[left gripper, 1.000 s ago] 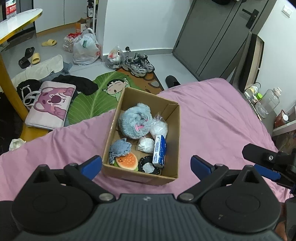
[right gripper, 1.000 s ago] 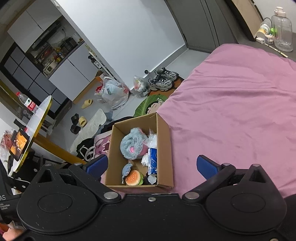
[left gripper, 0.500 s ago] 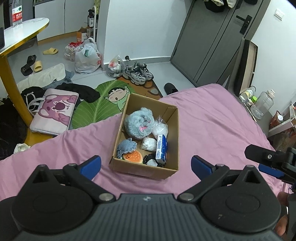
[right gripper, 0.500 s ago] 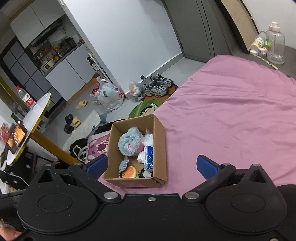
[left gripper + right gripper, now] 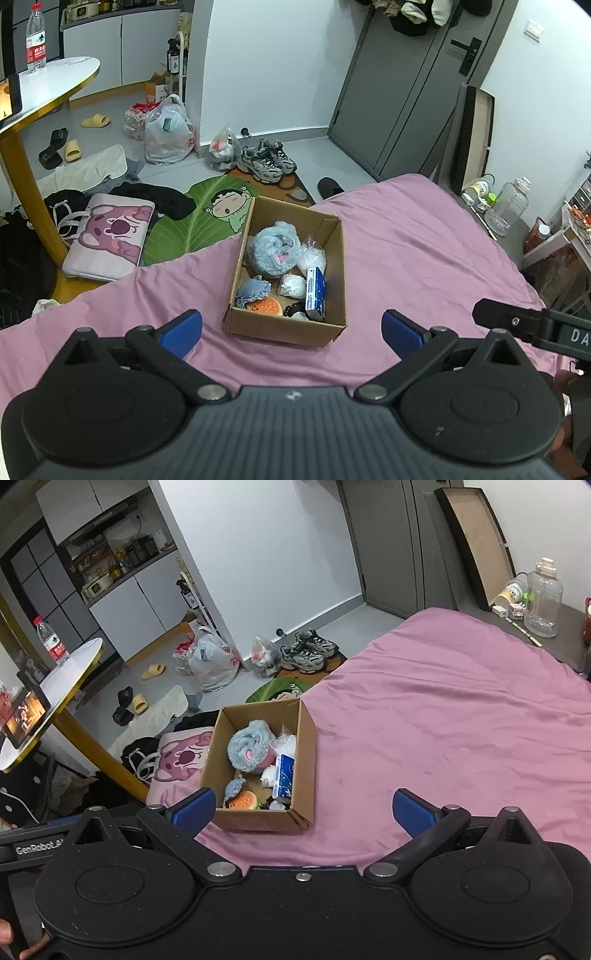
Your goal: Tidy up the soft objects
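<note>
A brown cardboard box (image 5: 334, 258) stands on the pink bed sheet (image 5: 417, 251) near the bed's far edge. In it lie a fluffy blue plush (image 5: 273, 249), a burger-shaped squishy (image 5: 266, 306), a small blue cloth (image 5: 253, 290), white wrapped items (image 5: 293, 285) and a blue-and-white tissue pack (image 5: 316, 291). The box also shows in the right wrist view (image 5: 304, 746). My left gripper (image 5: 291, 328) is open and empty, held back from the box. My right gripper (image 5: 303, 810) is open and empty, also back from the box.
Beyond the bed lie a leaf-shaped mat (image 5: 199, 225), a pink bag (image 5: 110, 236), sneakers (image 5: 266, 164) and plastic bags (image 5: 168, 136). A round white table (image 5: 48, 85) on a yellow leg stands left. Bottles (image 5: 508, 206) stand on a ledge at right.
Both grippers have pulled back and risen, so the box looks smaller and farther away. Both stay open and empty. The box contents have not moved.
</note>
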Demonstrator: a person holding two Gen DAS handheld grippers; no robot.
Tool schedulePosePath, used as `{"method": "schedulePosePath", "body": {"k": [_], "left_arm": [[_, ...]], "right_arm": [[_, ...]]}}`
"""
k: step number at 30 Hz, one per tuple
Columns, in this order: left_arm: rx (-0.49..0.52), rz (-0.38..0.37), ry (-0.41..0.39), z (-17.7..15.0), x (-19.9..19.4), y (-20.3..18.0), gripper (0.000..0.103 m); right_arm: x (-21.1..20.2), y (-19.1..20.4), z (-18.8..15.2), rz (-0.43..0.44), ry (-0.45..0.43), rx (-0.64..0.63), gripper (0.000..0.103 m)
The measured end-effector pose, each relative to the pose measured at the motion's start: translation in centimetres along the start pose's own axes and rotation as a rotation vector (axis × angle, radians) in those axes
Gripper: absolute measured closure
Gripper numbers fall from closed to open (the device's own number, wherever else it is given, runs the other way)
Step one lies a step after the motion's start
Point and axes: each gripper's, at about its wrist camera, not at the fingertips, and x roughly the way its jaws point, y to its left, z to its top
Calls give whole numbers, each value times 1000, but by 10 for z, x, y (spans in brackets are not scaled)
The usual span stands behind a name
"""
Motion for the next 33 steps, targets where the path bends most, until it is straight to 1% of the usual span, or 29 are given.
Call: {"method": "schedulePosePath", "body": {"k": [5, 9, 16, 23, 33], "left_arm": [[26, -12, -19, -9, -15, -2, 0], [35, -22, -30, -15, -25, -1, 0], [82, -27, -52, -29, -44, -5, 0], [132, -28, -99, -46, -70, -8, 0], [146, -47, -149, -67, -102, -6, 0]], "right_arm": [[-16, 4, -8, -19, -23, -19, 0], [-26, 7, -13, -18, -31, -28, 0], [-43, 9, -25, -18, -59, -27, 0], [-62, 12, -37, -26, -96, -25, 0], [-85, 18, -52, -22, -131, -35, 0]]}}
